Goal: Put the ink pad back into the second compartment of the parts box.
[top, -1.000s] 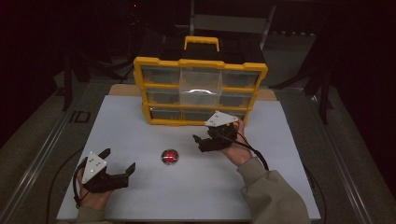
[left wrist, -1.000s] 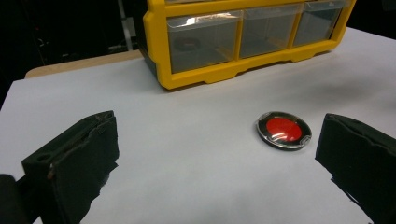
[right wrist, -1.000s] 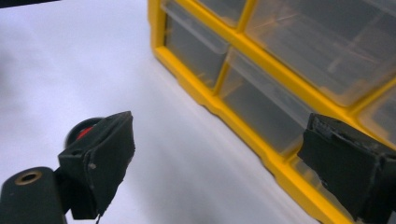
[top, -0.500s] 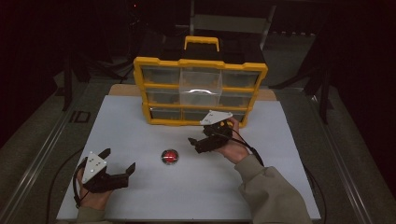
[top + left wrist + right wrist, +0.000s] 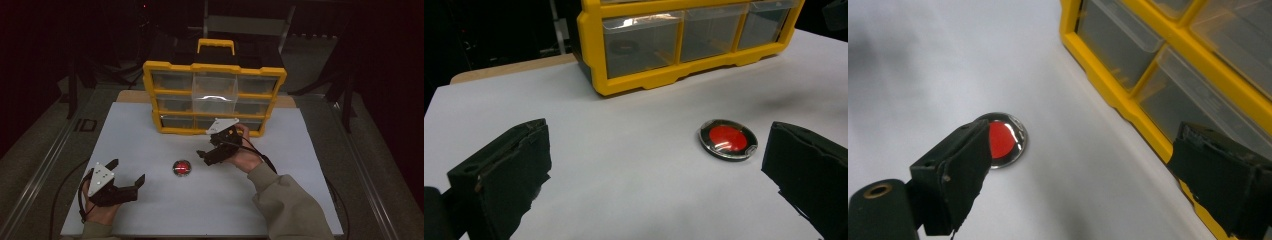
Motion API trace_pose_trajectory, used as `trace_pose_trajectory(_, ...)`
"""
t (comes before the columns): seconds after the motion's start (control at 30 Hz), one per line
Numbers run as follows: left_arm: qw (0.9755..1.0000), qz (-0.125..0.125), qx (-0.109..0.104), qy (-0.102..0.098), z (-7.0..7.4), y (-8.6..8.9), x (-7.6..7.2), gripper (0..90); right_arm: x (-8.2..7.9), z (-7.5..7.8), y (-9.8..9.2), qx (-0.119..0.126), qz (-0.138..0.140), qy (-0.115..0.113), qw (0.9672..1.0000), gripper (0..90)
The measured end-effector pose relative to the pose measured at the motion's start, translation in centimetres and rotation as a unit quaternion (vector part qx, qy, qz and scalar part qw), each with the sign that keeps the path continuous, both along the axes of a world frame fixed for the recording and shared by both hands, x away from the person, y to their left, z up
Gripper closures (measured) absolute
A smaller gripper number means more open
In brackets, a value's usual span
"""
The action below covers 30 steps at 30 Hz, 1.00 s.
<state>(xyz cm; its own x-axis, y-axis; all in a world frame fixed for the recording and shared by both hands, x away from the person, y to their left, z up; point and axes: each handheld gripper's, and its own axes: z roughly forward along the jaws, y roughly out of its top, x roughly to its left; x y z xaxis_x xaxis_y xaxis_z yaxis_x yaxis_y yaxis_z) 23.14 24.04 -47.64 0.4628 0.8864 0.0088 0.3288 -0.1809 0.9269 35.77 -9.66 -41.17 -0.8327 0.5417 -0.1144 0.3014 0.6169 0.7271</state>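
Since the small round tin with a red centre and a shiny clear rim lies flat on the white table top, I judge it a light, stiff, shallow thing, and a slippery one, for its rim glints like polished metal or plastic. It sits at the lower middle of the high view, well apart from the yellow plastic drawer cabinet with clear fronts at the centre of that frame. In my right gripper view it shows left of centre, partly behind my left-hand jaw; in my left gripper view it lies right of centre, just beside the right-hand jaw.

My right gripper hovers just to the right of the tin in the high view, jaws spread wide and holding nothing. My left gripper rests at the lower left of that frame, jaws likewise apart and empty.

I think the only sound hold is across the rim, one jaw on each side of the disc, low against the table, because the domed top gives the pads nothing to bite. Being so flat, it may skate away if one jaw touches first, so both should close evenly. A firm pinch should not hurt it, though I cannot tell whether its lid is loose.
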Motion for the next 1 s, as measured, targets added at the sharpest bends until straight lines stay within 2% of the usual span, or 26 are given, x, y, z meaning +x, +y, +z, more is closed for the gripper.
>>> trace_pose_trajectory(0.3, 1.0, 0.001, -0.002, -0.001, 0.0, 0.0, 0.0, 0.0, 0.4, -0.1, 1.1, -0.015, 0.017, 0.01, 0.9997, 8.9)
trace_pose_trajectory(0.47, 1.0, 0.001, -0.005, -0.001, 0.0, 0.1, 0.0, 0.0, 0.6, -0.4, 1.6, -0.02, 0.023, 0.025, 0.9992, 8.9)
trace_pose_trajectory(0.53, 1.0, 0.0, -0.003, 0.001, 0.0, 0.0, 0.1, 0.0, 0.7, -0.4, 1.9, -0.029, 0.029, 0.026, 0.9988, 8.9)
trace_pose_trajectory(0.7, 1.0, -0.002, 0.0, 0.002, -0.1, -0.1, 0.1, 0.0, 0.9, -0.4, 2.4, -0.034, 0.038, 0.035, 0.9981, 8.9)
trace_pose_trajectory(0.87, 1.0, 0.001, -0.006, 0.0, 0.0, 0.1, 0.1, 0.0, 1.1, -0.8, 3.0, -0.048, 0.046, 0.04, 0.997, 8.9)
trace_pose_trajectory(1.0, 1.0, -0.003, -0.001, -0.001, 0.0, -0.2, 0.0, 0.0, 1.1, -1.6, 3.6, -0.054, 0.05, 0.049, 0.9961, 8.9)
